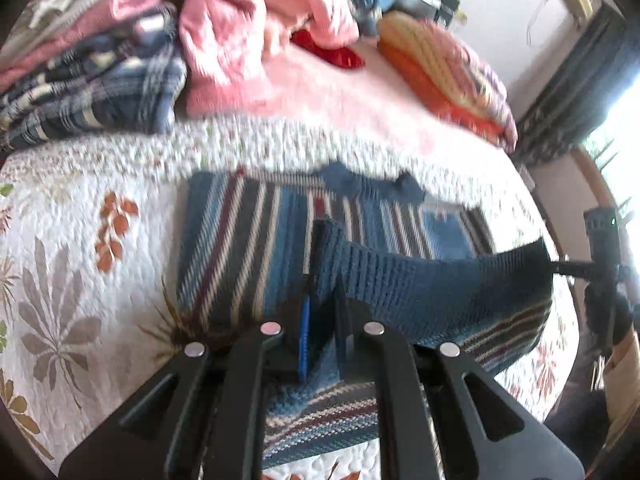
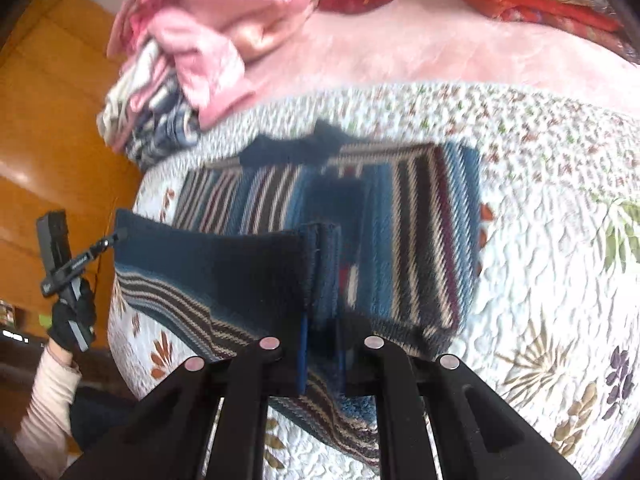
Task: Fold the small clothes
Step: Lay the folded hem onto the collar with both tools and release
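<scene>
The striped sweater (image 1: 248, 248) lies on the floral quilt (image 1: 80, 216), its collar end toward the pile of clothes (image 1: 120, 52) at the far side. Both grippers have the blue ribbed hem lifted off the quilt: the left gripper (image 1: 324, 252) pinches one end of the hem between its pressed-together jaws, and the right gripper (image 2: 320, 256) pinches the other end the same way, the band stretched between them.

To fold it well, I judge the hem should be carried toward the pile with both ends level and the band kept taut, then laid so its edge meets the collar squarely; letting one end lead would skew the fold.

The left wrist view shows the other gripper only as a dark shape beyond the hem's far corner, and blur makes its contact hard to read. The right wrist view adds a gloved hand (image 2: 72, 320) and pale sleeve (image 2: 48, 400) holding the left gripper, away from the pile, and an orange wooden surface (image 2: 52, 128) behind
</scene>
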